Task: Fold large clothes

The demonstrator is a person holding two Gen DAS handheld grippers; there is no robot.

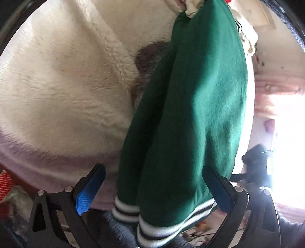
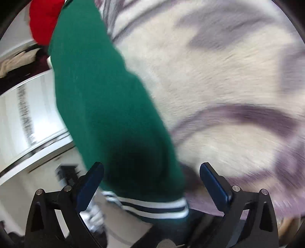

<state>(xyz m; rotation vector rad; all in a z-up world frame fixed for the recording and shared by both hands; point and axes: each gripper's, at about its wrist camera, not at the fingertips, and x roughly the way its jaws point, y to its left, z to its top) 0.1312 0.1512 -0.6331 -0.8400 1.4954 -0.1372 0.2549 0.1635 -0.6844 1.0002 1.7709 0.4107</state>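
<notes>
Left gripper (image 1: 154, 183) fingers spread wide, blue pads (image 1: 83, 202) facing in, nothing pinched. Green jacket (image 1: 190, 106) hangs down through the gap between them; striped white/dark cuffs (image 1: 125, 209) and hem band sit low, right at finger level. Can't tell if cloth touches the right-side pad, it passes just beside it or over it. Left-side pad is apart from the cloth, bare gap there.

Right gripper (image 2: 151, 181) also spread wide, holding nothing. A green sleeve (image 2: 106, 106) of the same jacket runs diagonally down from upper left into the gap, striped cuff (image 2: 152, 207) ending between the fingers, nearer the left-side finger. Right-side finger stands free of the green cloth. View is motion-blurred.

Outward: behind the jacket in left view, cream fleece blanket (image 1: 63, 91) fills the left half, its lower edge curving just above the left finger. Top of jacket bunches near a pale fabric (image 1: 190, 9) at frame top. Bright window area (image 1: 286, 152) to the right, washed out. In the right wrist view the same fleece, with grey-purple pattern (image 2: 228, 95), fills the right side; red cloth (image 2: 43, 21) at upper left touching the sleeve top; white cabinet or wall panels (image 2: 28, 114) on the left, well behind the sleeve edge
</notes>
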